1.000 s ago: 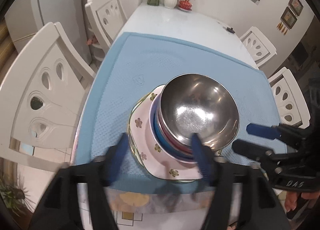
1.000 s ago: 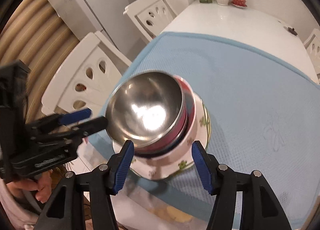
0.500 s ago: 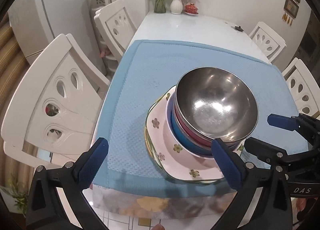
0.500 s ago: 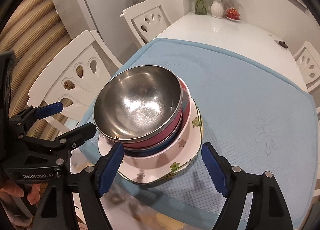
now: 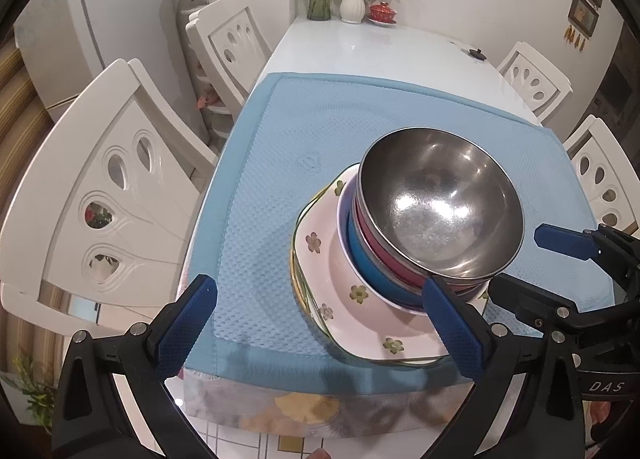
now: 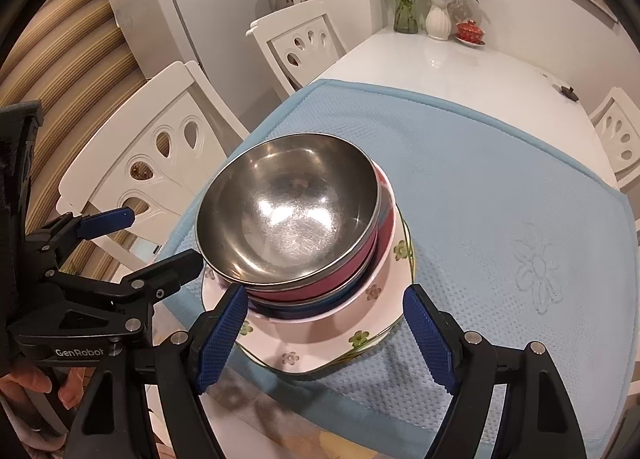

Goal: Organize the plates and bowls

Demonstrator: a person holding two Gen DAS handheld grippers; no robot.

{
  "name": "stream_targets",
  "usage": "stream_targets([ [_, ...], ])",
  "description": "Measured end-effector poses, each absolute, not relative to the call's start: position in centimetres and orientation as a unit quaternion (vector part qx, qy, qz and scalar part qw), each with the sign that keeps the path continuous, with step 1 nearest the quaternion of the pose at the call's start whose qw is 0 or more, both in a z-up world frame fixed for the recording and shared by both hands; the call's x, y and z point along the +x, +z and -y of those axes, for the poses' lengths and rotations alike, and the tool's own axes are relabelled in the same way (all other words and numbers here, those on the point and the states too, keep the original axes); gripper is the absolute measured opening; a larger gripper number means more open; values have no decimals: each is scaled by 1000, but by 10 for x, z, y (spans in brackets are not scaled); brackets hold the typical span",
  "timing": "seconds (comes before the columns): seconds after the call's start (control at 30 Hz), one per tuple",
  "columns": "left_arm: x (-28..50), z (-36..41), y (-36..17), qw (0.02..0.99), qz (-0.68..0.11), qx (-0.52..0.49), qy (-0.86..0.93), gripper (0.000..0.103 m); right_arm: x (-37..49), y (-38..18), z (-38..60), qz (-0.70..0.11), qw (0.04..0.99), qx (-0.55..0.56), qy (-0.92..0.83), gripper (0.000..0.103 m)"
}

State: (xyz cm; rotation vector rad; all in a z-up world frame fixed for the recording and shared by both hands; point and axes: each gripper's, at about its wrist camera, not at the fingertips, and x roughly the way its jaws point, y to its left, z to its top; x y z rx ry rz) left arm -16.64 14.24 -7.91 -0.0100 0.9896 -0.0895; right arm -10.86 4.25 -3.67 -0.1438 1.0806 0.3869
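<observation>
The shiny steel bowl (image 5: 442,211) sits nested atop pink and blue bowls on the floral square plate (image 5: 340,299), on the blue mat near the surface's front edge. Both the left tongs (image 5: 320,323) and right tongs (image 6: 326,333) have just been opening and stand spread, holding nothing. Stacking looks finished; next calls for backing both away without nudging the stack.

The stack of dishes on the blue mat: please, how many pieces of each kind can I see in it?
Steel bowl on top: 1
Pink-walled bowl under it: 1
Blue-walled bowl below that: 1
Round pink flowered dish: 1
Square flowered plates at the bottom: at least 1, a second rim seems to show beneath
Total: 5 clearly visible
</observation>
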Motion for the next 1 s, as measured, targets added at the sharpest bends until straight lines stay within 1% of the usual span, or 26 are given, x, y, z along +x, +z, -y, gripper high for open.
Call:
stream_targets([
  [1.0,-162,-140,-78,880,-473,0,-43,103,-106,-35,-42,-505,842,-68,178,79],
])
